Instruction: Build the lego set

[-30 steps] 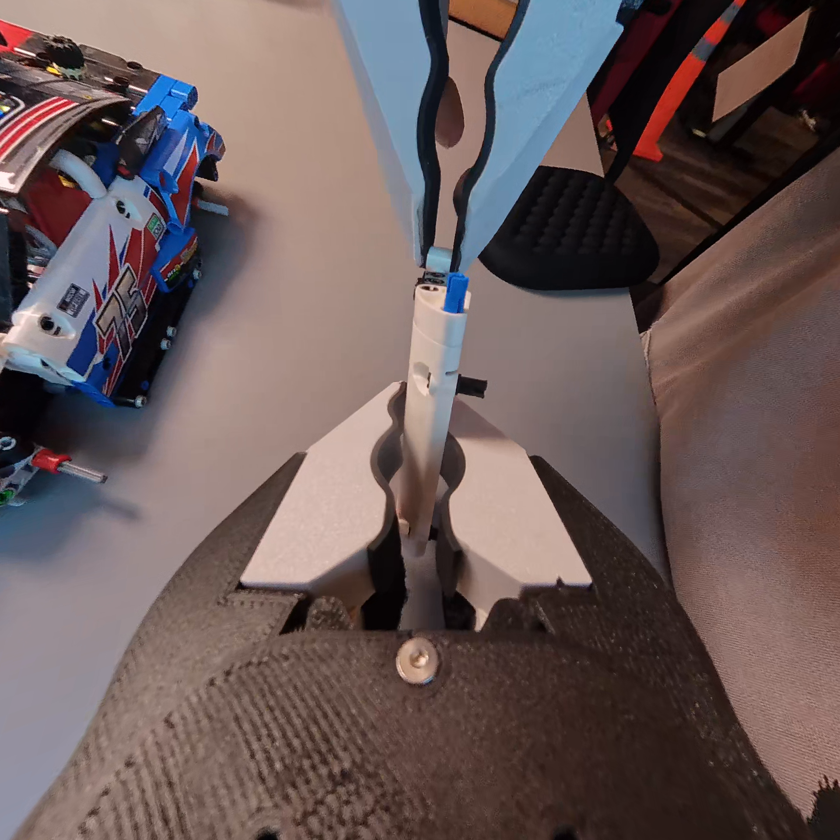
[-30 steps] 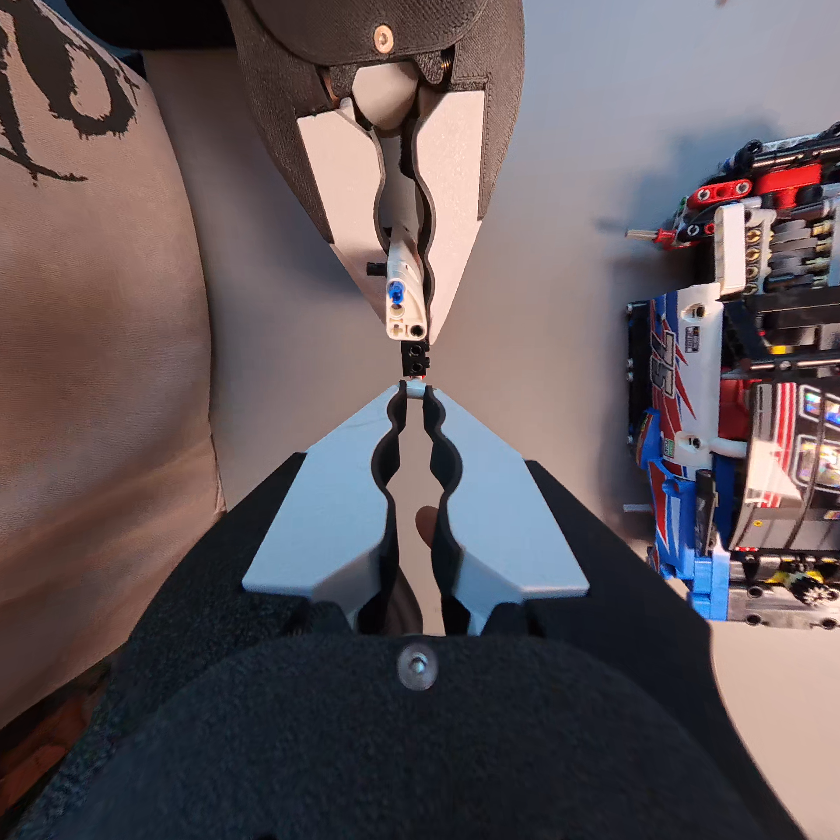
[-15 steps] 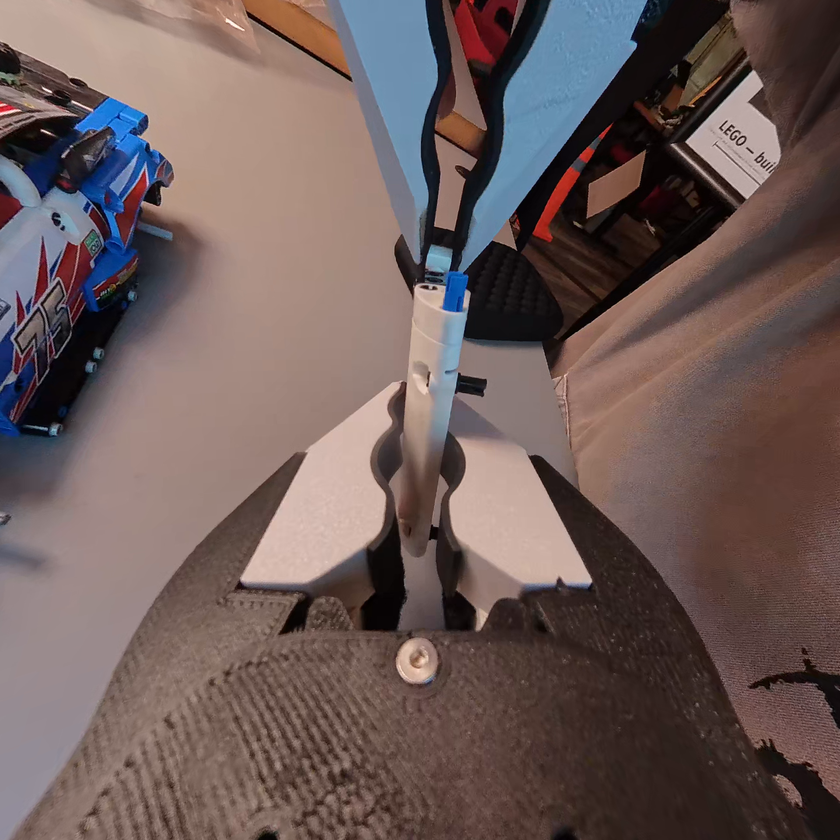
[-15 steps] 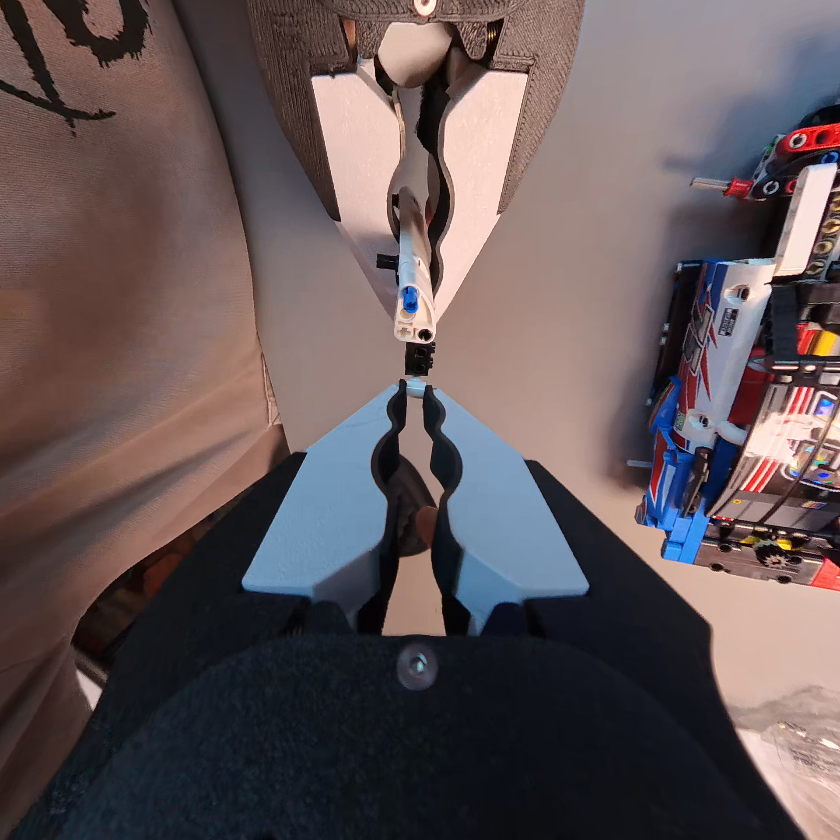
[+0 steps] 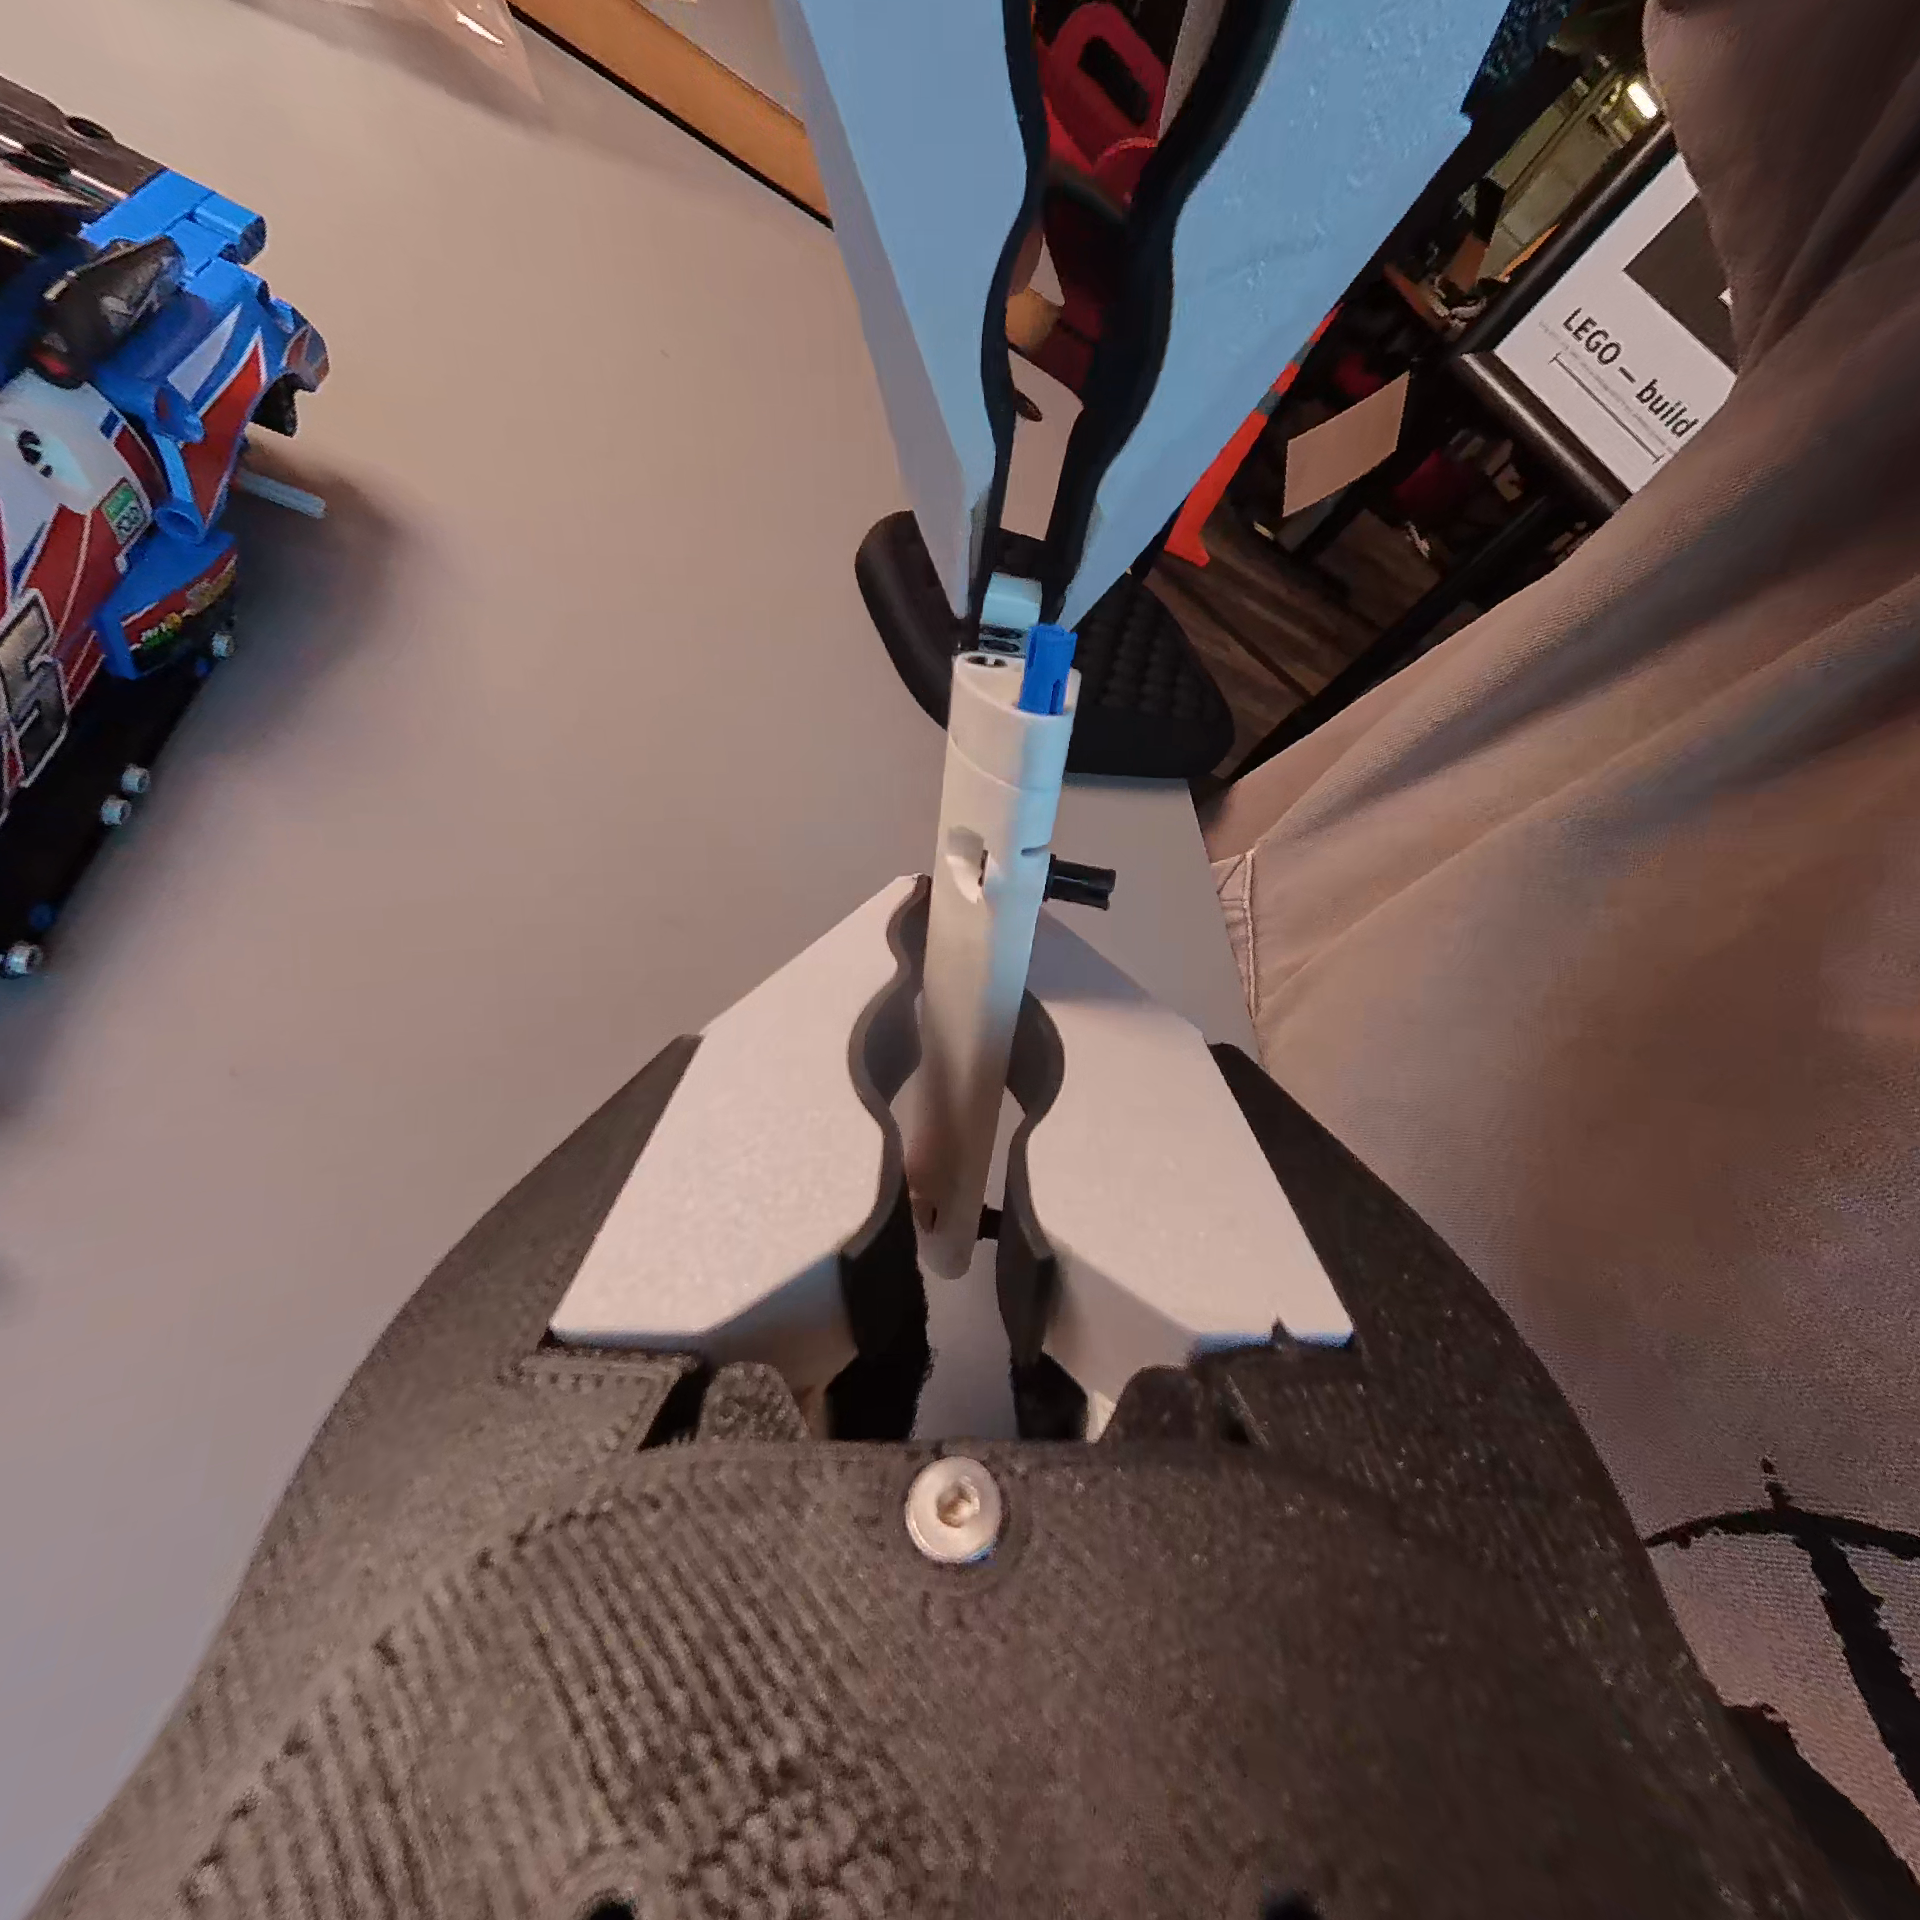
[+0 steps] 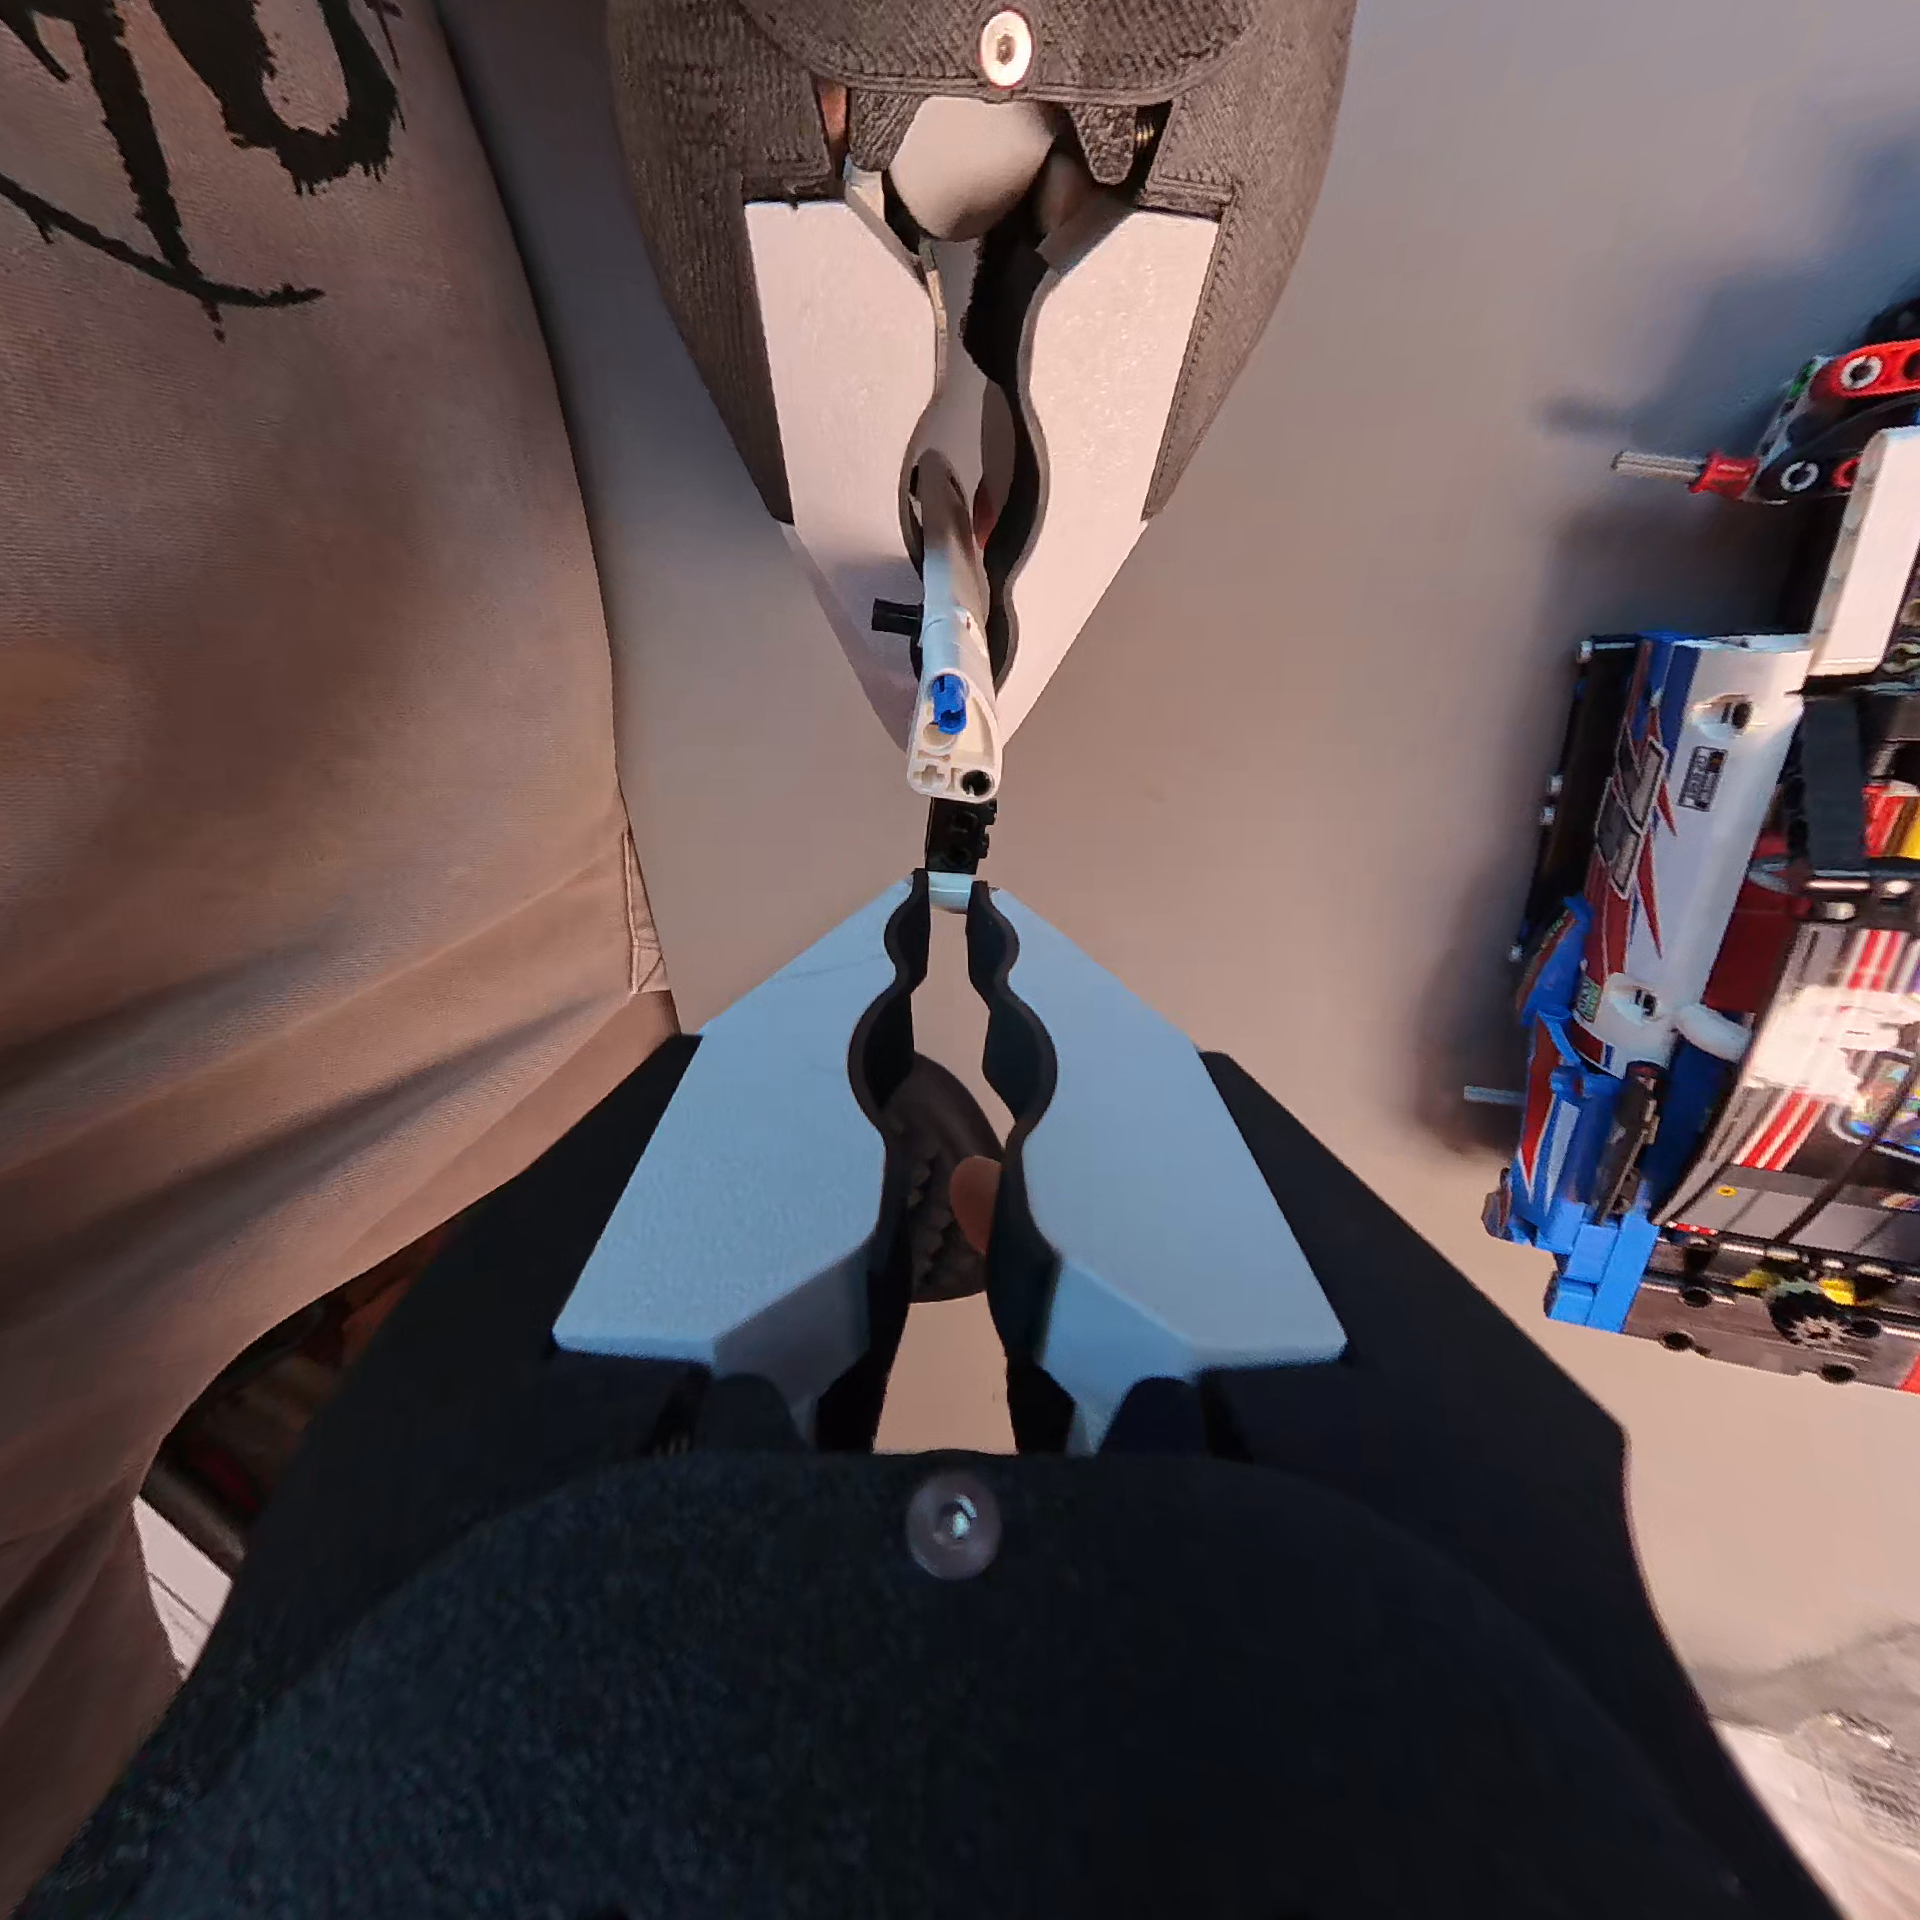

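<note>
Two grippers nose to nose over the grey table (image 5: 540, 727) right now. Starting from the left in my left wrist view: the half-built race car (image 5: 114, 540) sits at the far left edge, blue and white bodywork with red stripes, well apart from everything I'm holding. Middle of that view, my left gripper (image 5: 971, 1039) is clamped on a long white lego panel piece (image 5: 992, 883) that sticks out forward past the fingertips, slightly tilted. It has a blue pin (image 5: 1044, 670) poking out of its far end and a small black pin (image 5: 1081, 883) sticking out its right side. Coming down from the top, my right gripper (image 5: 1013, 613) is pinched together on a small pale connector piece (image 5: 1010, 601), and a little black piece (image 5: 992, 636) sits between that connector and the end of the white panel, right up against it as far as I can tell. Off to the right it's just my tan shirt (image 5: 1558, 1039) with a black print. Flip to the right wrist view and it's the same story mirrored: shirt on the left, right gripper (image 6: 948, 891) squeezing the pale connector at its tips, black piece (image 6: 961, 840) just beyond it touching the white panel's end (image 6: 954, 758), and the race car (image 6: 1714, 987) over on the right edge of the table.
</note>
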`<state>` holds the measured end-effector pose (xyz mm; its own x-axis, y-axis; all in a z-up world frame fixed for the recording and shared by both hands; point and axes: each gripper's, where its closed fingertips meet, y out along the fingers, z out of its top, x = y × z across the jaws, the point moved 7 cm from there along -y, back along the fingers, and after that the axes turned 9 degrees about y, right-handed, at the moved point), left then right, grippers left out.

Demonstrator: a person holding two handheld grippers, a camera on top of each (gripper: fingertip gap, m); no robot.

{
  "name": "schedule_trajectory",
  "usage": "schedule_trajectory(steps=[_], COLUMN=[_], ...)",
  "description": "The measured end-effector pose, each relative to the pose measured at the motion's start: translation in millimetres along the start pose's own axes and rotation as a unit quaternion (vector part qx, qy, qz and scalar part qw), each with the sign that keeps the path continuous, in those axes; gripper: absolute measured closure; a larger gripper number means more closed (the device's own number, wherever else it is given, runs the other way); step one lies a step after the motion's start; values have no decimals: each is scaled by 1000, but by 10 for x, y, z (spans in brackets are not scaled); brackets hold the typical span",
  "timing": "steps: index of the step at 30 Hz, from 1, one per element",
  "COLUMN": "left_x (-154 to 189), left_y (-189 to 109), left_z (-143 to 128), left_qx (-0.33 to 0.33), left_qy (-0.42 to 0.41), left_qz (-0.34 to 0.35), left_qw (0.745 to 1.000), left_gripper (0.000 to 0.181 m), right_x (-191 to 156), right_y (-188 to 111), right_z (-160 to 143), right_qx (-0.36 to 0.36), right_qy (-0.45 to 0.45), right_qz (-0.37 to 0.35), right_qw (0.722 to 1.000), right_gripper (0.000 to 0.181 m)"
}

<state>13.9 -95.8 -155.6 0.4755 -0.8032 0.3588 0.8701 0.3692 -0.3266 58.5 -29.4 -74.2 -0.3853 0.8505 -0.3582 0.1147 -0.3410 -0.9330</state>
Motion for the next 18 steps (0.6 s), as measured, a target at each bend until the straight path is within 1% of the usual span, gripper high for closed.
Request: schedule_trajectory(steps=[2, 4, 6, 9, 11, 12, 14, 16, 18], left_x=[7, -14, -26, 4, -11, -17, -7, 16, 7], left_y=[5, -17, -31, 8, -12, -17, -1, 53, 55], left_z=[2, 15, 26, 18, 30, 40, 39, 19, 25], left_qx=[15, 32, 36, 32, 47, 46, 30, 11, -3], left_qy=[-17, -33, -39, -38, -53, -50, -36, -20, -5], left_qz=[-16, -18, -18, -28, -35, -27, -23, -18, -3], left_qw=[1000, 999, 998, 998, 997, 997, 999, 1000, 1000], left_gripper=[176, 176, 176, 176, 176, 176, 176, 176, 176], right_x=[-15, 38, 57, 22, 56, 79, 53, 15, 29], right_y=[-19, -53, -67, -39, -46, -54, -33, 11, 19], right_z=[-15, -29, -42, -93, -120, -126, -138, -149, -141], right_qx=[12, 41, 60, 60, 83, 92, 86, 56, 45], right_qy=[0, 15, 17, 13, 31, 36, 21, 1, 5], right_qz=[8, 7, 4, 21, 35, 33, 26, 20, 17], right_qw=[1000, 999, 998, 998, 995, 995, 996, 998, 999], right_gripper=[178, 178, 178, 177, 177, 178, 178, 178, 178])
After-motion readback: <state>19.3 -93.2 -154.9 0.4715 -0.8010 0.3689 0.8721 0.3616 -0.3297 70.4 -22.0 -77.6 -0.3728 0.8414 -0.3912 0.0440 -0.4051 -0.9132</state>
